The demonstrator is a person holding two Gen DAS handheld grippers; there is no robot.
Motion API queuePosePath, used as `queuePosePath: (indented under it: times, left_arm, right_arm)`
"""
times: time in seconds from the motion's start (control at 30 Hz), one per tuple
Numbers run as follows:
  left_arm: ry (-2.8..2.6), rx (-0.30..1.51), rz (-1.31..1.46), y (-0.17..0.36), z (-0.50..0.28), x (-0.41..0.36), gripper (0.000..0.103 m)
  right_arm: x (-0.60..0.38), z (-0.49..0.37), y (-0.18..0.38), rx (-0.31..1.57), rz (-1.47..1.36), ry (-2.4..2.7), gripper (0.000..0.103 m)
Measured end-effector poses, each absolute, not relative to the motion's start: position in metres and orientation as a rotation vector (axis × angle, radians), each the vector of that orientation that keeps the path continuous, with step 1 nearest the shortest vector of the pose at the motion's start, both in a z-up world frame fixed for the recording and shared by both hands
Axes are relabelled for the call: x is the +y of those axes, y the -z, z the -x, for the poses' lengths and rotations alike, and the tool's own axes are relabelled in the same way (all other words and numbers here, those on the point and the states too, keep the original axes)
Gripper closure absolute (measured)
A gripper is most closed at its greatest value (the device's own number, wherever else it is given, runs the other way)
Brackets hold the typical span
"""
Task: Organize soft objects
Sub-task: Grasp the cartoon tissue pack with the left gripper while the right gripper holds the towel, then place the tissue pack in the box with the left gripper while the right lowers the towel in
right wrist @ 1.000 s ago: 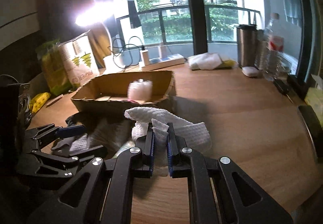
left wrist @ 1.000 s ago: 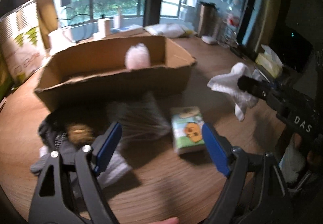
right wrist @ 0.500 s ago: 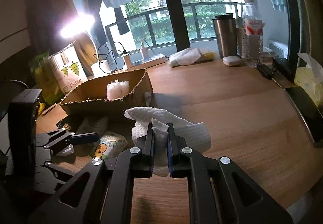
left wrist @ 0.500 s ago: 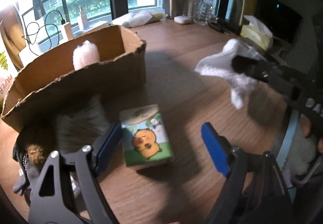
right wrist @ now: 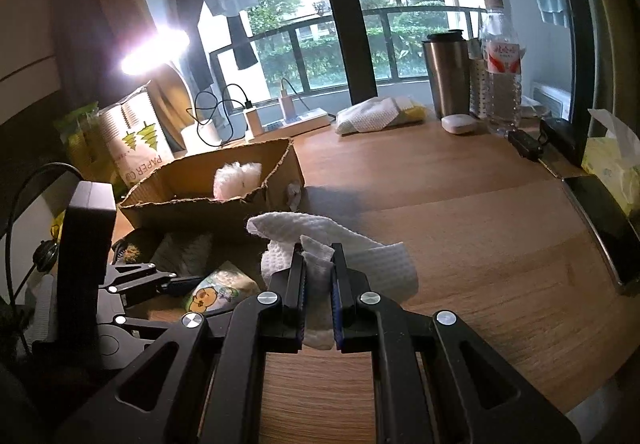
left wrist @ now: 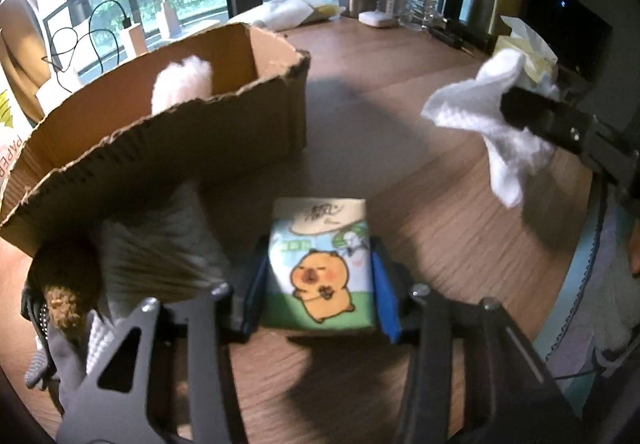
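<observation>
Half a second ago the left gripper stood wide, its fingers apart over the counter with the tissue pack only against the left one; now both blue pads press the pack's two long sides — the fingers have narrowed onto it, and the pack lies flat on the wood. The right gripper has not changed its hold: its fingers are nearly together, pinching the white cloth, which hangs clear of the counter, well to the right of the pack in the left wrist view.

The cardboard box stands just behind and left of the pack, its ragged near wall and right corner close to the pack's far edge. A white fluffy ball sits inside, by the far wall. Left of the pack, touching the box's foot, a grey fuzzy piece and a brown plush crowd the left finger's outer side — little room there. To the right of the pack the wood is bare as far as the counter edge. Along the far edge stand a steel tumbler and a water bottle.
</observation>
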State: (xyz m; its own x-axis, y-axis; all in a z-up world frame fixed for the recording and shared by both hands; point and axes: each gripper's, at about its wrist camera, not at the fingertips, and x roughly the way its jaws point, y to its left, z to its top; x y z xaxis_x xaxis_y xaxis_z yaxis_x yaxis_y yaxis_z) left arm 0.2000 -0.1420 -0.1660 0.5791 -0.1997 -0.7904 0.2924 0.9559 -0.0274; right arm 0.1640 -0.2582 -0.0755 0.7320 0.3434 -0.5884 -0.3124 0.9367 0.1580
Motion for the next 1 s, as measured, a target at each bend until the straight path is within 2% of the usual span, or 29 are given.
queuePosePath:
  times: [1.0]
  left_arm:
    - [0.231, 0.698, 0.072, 0.086, -0.183, -0.042, 0.056]
  right_arm:
    - [-0.175, -0.19, 0.037, 0.614, 0.086, -0.45, 0.092]
